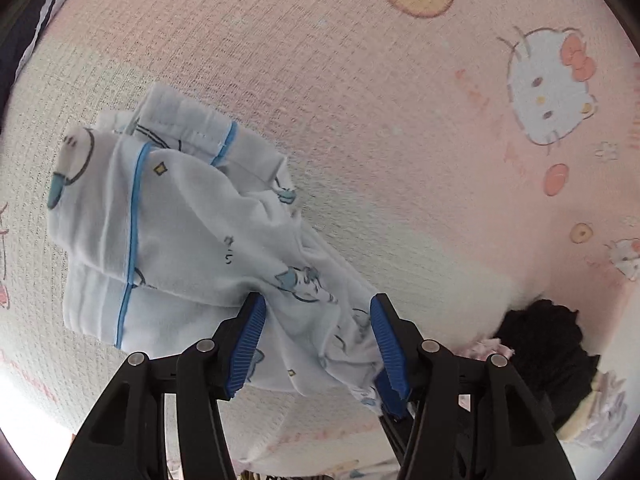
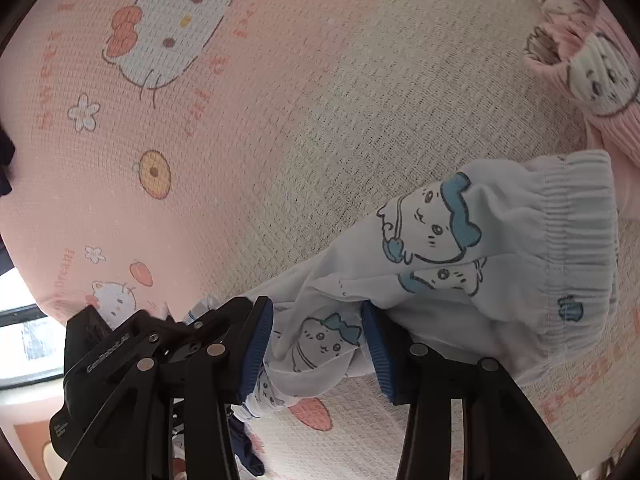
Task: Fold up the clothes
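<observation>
White pyjama trousers point(image 1: 168, 216) with blue cartoon prints lie partly bunched on a pink cartoon-print mat point(image 1: 360, 80). In the left wrist view their blue-piped leg cuffs are folded at the left. A gathered part of the fabric runs between the blue pads of my left gripper point(image 1: 316, 304), which is shut on it. In the right wrist view the ribbed elastic waistband point(image 2: 576, 248) sits at the right. My right gripper point(image 2: 316, 308) has a wrinkled fold of the trousers point(image 2: 440, 240) filling the gap between its pads, and both pads touch it.
A black garment point(image 1: 544, 344) and a frilly pale cloth point(image 1: 600, 408) lie at the lower right of the left wrist view. A pink cartoon garment point(image 2: 592, 64) lies at the upper right of the right wrist view, navy cloth point(image 2: 244, 452) lies below, and a window point(image 2: 28, 344) is at the left.
</observation>
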Available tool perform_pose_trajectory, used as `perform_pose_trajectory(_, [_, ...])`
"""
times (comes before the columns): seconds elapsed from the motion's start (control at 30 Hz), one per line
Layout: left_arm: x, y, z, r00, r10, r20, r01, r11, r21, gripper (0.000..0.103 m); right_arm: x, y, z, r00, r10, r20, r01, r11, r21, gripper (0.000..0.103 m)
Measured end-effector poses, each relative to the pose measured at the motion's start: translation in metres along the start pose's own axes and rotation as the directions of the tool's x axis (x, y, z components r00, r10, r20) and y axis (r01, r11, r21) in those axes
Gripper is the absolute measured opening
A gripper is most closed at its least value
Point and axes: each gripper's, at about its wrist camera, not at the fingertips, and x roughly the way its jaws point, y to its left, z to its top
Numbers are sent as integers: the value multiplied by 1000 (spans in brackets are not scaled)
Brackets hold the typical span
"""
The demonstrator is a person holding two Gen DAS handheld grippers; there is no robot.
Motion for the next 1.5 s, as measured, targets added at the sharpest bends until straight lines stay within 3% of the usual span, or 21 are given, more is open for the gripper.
perform_pose_trajectory(0.13, [8, -8, -7, 998, 37, 44, -39, 999, 37, 51, 1, -1, 2, 1000, 17, -1, -17, 999, -50, 43])
perform_pose_trajectory(0.2, [11, -14, -14, 996, 55, 66, -58, 997, 45, 49, 1, -4, 1, 1000, 22, -1, -22, 998, -64, 34])
perform_pose_trajectory(0.23, [11, -15, -16, 995, 60, 75, -64, 997, 43, 47, 0, -7, 1, 1000, 14, 4, -14, 998, -64, 22])
perform_pose_trajectory(0.27, [12, -16, -18, 994, 64, 84, -68, 997, 39, 46, 0, -10, 0, 1000, 12, 7, -11, 998, -67, 17])
perform_pose_trajectory(0.33, [12, -15, -24, 993, 63, 101, -66, 998, 23, 42, -1, -10, -1, 1000, 20, 17, -18, 996, -92, 13])
perform_pose_trajectory(0.6, [6, -7, -57, 973, 71, 221, -74, 997, 6, 14, -20, 2, -4, 993, 19, 116, 4, 981, -195, 7])
perform_pose_trajectory(0.67, [-2, -2, -58, 970, 49, 236, -49, 999, -8, 14, -26, 5, -1, 989, 18, 146, 13, 977, -212, 7])
perform_pose_trajectory(0.8, [-16, -1, -52, 954, 56, 295, -56, 998, -9, 13, -26, 10, 14, 993, 45, 110, -15, 964, -265, 7])
perform_pose_trajectory(0.83, [-16, -2, -50, 958, 30, 285, -36, 999, 16, 13, -30, 14, 14, 992, 72, 99, -39, 953, -302, 7])
perform_pose_trajectory(0.93, [-18, -12, -50, 970, -73, 233, 37, 987, 156, 13, -44, 33, 9, 992, 51, 118, 10, 884, -467, 8])
perform_pose_trajectory(1.03, [-21, -37, -60, 976, -36, 215, -46, 930, 365, 14, -51, 47, 7, 994, -9, 112, 71, 824, -562, 13])
perform_pose_trajectory(1.1, [-27, -38, -64, 967, 17, 254, -132, 888, 440, 18, -54, 52, 6, 995, -26, 101, 81, 797, -599, 36])
perform_pose_trajectory(1.13, [-32, -29, -57, 966, 40, 255, -159, 871, 465, 27, -56, 55, 6, 995, -34, 96, 86, 783, -617, 52])
perform_pose_trajectory(1.17, [-29, -31, -57, 969, 60, 239, -173, 856, 487, 34, -57, 58, 5, 995, -43, 90, 91, 767, -635, 56])
perform_pose_trajectory(1.2, [-25, -34, -59, 974, 67, 218, -172, 845, 507, 48, -58, 61, 2, 995, -58, 78, 95, 736, -671, 56])
perform_pose_trajectory(1.23, [-23, -34, -61, 978, 68, 197, -164, 836, 524, 55, -59, 63, -2, 993, -76, 89, 117, 704, -700, 57])
perform_pose_trajectory(1.33, [-16, -39, -69, 981, 94, 167, -176, 784, 595, 55, -60, 68, -14, 983, -128, 131, 182, 600, -779, 62])
perform_pose_trajectory(1.43, [-6, -49, -85, 962, 178, 205, -271, 693, 668, 55, -57, 71, -28, 970, -164, 180, 237, 470, -850, 62])
perform_pose_trajectory(1.5, [-4, -55, -95, 946, 194, 260, -325, 607, 725, 55, -52, 72, -37, 961, -181, 208, 263, 379, -887, 62])
